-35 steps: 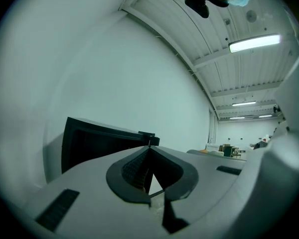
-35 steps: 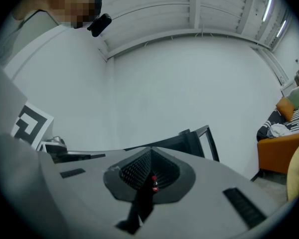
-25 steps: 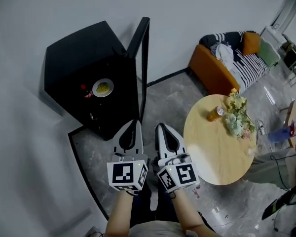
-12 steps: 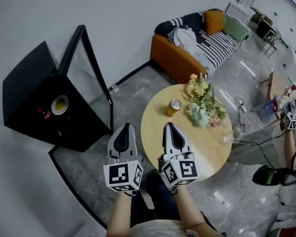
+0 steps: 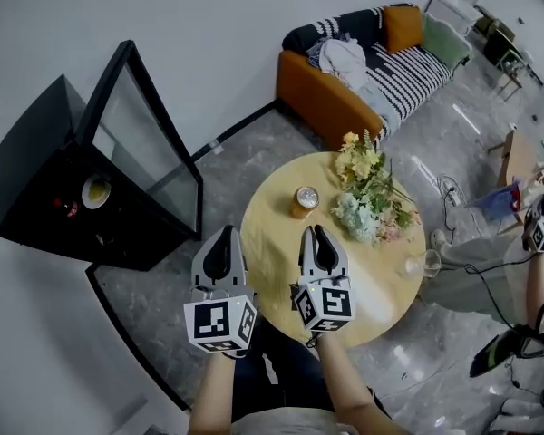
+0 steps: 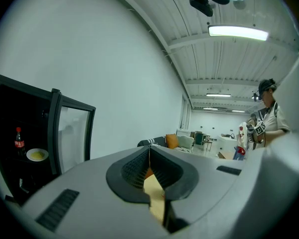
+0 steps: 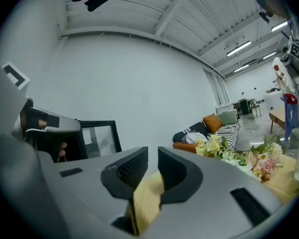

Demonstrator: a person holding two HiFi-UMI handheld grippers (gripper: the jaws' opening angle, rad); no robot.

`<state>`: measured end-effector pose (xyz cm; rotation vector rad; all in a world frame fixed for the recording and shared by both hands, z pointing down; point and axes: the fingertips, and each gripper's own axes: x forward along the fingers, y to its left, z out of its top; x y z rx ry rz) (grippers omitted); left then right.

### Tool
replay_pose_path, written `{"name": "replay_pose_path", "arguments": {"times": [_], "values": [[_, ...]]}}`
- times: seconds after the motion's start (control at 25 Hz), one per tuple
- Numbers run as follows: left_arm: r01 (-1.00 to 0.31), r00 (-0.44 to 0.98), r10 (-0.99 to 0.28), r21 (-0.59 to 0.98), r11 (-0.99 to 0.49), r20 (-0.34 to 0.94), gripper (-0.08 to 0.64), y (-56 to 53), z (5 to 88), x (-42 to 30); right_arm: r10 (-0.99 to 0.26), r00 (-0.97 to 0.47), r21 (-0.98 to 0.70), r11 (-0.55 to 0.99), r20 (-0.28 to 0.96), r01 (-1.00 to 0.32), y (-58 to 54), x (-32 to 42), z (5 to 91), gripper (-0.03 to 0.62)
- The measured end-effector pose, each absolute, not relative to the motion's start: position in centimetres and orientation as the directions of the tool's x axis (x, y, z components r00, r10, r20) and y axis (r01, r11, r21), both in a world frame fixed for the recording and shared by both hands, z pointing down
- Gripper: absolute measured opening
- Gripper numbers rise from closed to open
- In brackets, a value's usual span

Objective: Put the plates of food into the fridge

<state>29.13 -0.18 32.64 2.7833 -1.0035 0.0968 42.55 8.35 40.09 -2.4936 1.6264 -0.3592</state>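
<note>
From the head view, the left gripper and right gripper are held side by side over the near edge of a round wooden table. The table holds a can, a bunch of flowers and a glass. To the left stands the black fridge with its glass door open, a plate of food on a shelf inside.

The left gripper view shows that gripper's fingers pressed together at the tips, holding nothing. The plate sits in the fridge beside a bottle.

In the right gripper view, the right gripper's fingers have just been opening. They stand slightly apart, with only tabletop showing between them, and the flowers are off to the right.
</note>
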Motion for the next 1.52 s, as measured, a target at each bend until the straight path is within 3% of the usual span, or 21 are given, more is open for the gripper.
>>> {"name": "replay_pose_path", "arguments": {"times": [0.16, 0.4, 0.84, 1.52], "values": [[-0.641, 0.767, -0.625, 0.135, -0.755, 0.145, 0.009, -0.1, 33.7, 29.7, -0.916, 0.363, -0.269, -0.398, 0.173, -0.877, 7.4, 43.6, 42.8, 0.137], [-0.622, 0.781, -0.601, 0.125, -0.773, 0.169, 0.009, -0.5, 35.5, 30.6, -0.902, 0.355, -0.256, -0.413, 0.244, -0.874, 5.5, 45.3, 46.7, 0.235], [-0.621, 0.782, -0.592, 0.149, -0.770, 0.196, 0.009, -2.4, 37.7, 31.1, -0.878, 0.333, -0.234, -0.423, 0.342, -0.875, 2.8, 47.7, 52.0, 0.301], [-0.634, 0.770, -0.593, 0.177, -0.753, 0.237, 0.009, -3.5, 40.2, 30.3, -0.874, 0.324, -0.199, -0.412, 0.362, -0.889, 0.1, 48.7, 53.9, 0.303]]}}
